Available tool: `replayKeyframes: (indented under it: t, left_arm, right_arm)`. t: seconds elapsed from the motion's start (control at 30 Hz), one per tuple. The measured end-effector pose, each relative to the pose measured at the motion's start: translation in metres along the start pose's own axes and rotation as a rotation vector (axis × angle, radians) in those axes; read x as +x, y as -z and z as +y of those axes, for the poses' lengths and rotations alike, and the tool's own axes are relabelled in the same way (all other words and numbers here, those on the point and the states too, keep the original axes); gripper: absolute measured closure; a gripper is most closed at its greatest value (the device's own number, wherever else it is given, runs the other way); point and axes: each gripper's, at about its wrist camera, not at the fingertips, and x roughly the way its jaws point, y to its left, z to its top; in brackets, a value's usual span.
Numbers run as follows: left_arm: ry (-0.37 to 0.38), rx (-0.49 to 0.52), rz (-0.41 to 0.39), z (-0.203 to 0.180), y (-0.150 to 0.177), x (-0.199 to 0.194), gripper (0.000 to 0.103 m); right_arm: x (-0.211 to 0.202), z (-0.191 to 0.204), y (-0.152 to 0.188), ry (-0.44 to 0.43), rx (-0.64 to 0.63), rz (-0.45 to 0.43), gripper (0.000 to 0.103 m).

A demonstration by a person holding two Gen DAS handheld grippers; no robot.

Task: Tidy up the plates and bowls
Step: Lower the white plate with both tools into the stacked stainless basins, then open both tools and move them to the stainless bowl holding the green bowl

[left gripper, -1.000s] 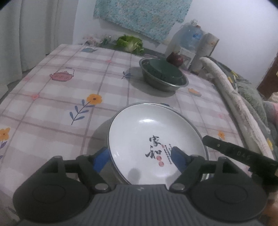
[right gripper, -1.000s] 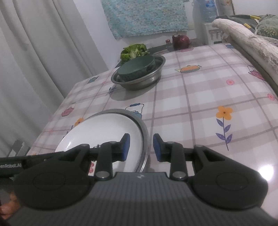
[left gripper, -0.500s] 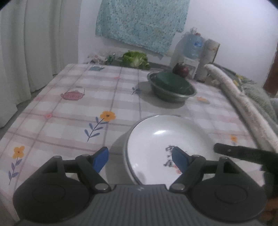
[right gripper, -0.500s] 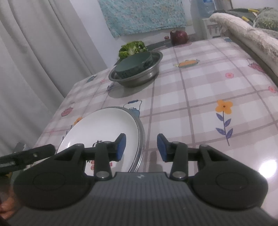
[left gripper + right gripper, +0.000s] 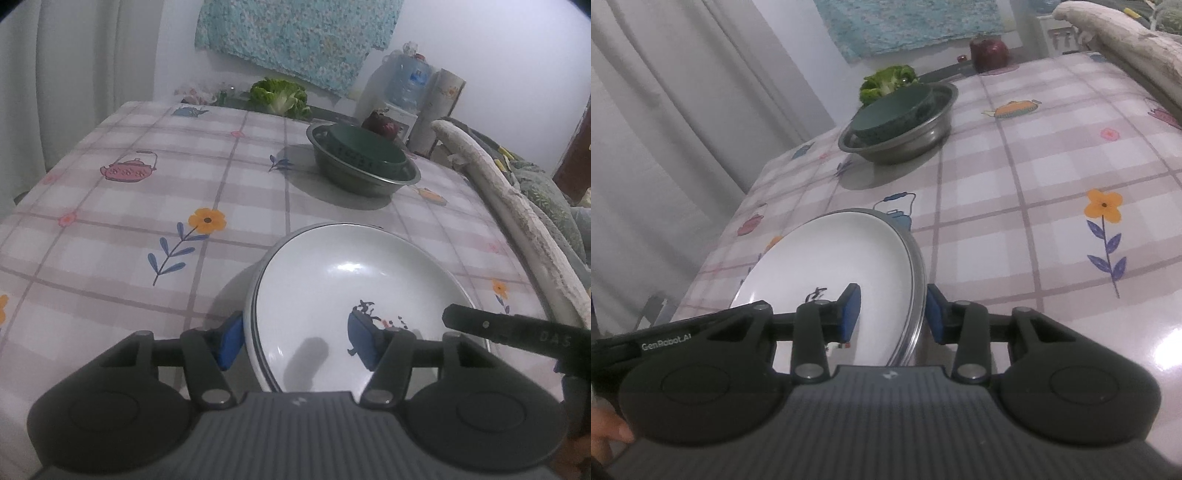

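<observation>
A stack of white plates [image 5: 332, 291] with black calligraphy on the top one is tilted up off the checked table. My left gripper [image 5: 295, 341] straddles its near left rim, one blue pad outside, one inside. My right gripper [image 5: 891, 314] straddles the right rim of the stack [image 5: 831, 258] the same way. Both sets of jaws stand apart around the rim. Further back, a dark green bowl [image 5: 364, 151] sits inside a metal basin [image 5: 369, 177]; the bowl also shows in the right wrist view [image 5: 894, 110].
A head of green lettuce [image 5: 280, 94] lies at the table's far edge. A dark red pot [image 5: 990, 51] stands behind the basin. A padded bench edge [image 5: 509, 206] runs along the table's right side. Curtains hang at the left.
Both grippers have closed in on the plate stack's rim from each side, the left jaws narrowing. The stack now sits more tilted and closer in both views.
</observation>
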Motion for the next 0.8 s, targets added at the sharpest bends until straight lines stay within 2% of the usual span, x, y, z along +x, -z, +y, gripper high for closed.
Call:
replayKeyframes:
  t: [0.37, 0.57, 0.67, 0.8]
  left_arm:
    - [0.093, 0.073, 0.050, -0.036, 0.001, 0.010, 0.038]
    - [0.104, 0.072, 0.048, -0.041, 0.000, 0.013, 0.036]
    - [0.064, 0.084, 0.021, -0.041, -0.004, 0.008, 0.029]
    - [0.021, 0.091, -0.005, -0.038, -0.010, -0.003, 0.022]
  right_arm:
    - [-0.026, -0.029, 0.000, 0.078, 0.046, -0.029, 0.065]
    - [-0.036, -0.037, 0.002, 0.106, 0.053, -0.052, 0.064]
    - [-0.041, -0.035, 0.002, 0.142, 0.034, -0.070, 0.055]
    - [-0.050, -0.034, 0.002, 0.158, 0.026, -0.088, 0.038]
